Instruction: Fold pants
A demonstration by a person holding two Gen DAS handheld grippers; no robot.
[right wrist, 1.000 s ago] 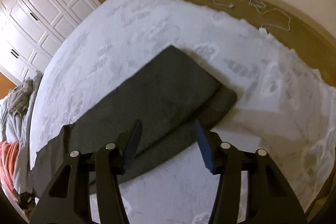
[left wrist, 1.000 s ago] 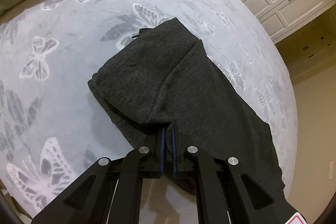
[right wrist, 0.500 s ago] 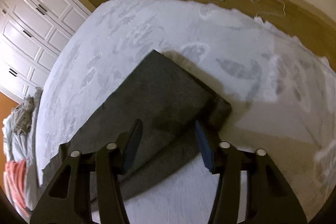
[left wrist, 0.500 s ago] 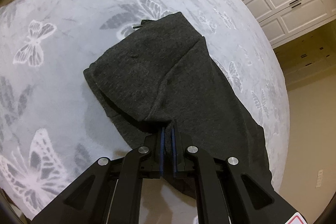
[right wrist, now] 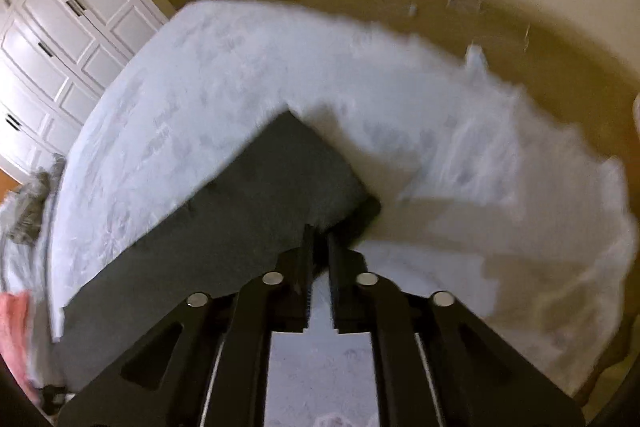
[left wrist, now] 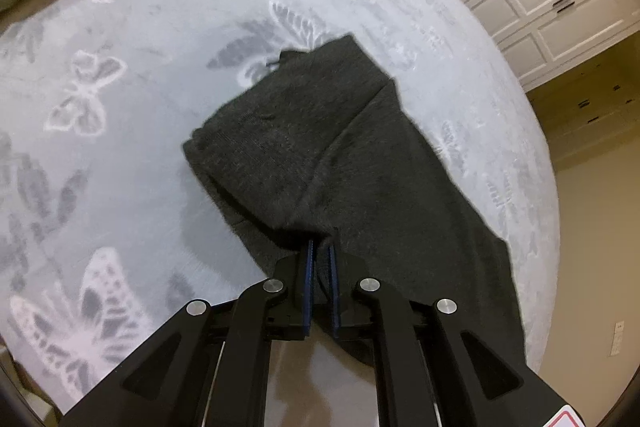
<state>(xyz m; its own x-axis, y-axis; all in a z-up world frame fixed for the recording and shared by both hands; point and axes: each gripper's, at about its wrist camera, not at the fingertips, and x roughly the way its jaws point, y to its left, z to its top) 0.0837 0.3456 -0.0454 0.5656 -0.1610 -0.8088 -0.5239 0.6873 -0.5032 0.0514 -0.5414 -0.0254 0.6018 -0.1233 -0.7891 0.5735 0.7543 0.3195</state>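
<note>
**Both grippers pinching the pants, ready for a fold**

Right now the pants [left wrist: 344, 163] lie on the butterfly-print blanket [left wrist: 120, 155] covering the bed, already doubled lengthwise so the legs stack. Dark grey knit, looks like sweatpants; a bit of drawstring shows at the far waist corner in the left wrist view.

Left gripper [left wrist: 320, 251]: jaws nearly together, cloth bunched between the blue pads near the near edge of the waist end. Reads as a firm pinch on the pants.

Right gripper [right wrist: 320, 239]: its jaws have just been closing and now stand narrow, with the near edge of the leg end [right wrist: 248, 211] between them. Frame is motion-blurred, so I can't confirm how many layers it caught, but fabric is in the jaws.

Handling, my read:
- Soft, limp, light. No stiffness, so anything unsupported between the two grips will sag.
- Knit is grippy, not slippery; slip risk is low, but a shallow bite could hold only the top layer and let the under leg peel off.
- Nothing fragile. Only the fold lines suffer.
- Best hold points: both layers at the hem end and at the waist end, along the same long edge, keeping mild tension across so the fold lands square.

White cabinets [right wrist: 60, 39] behind, well apart from the work.
</note>
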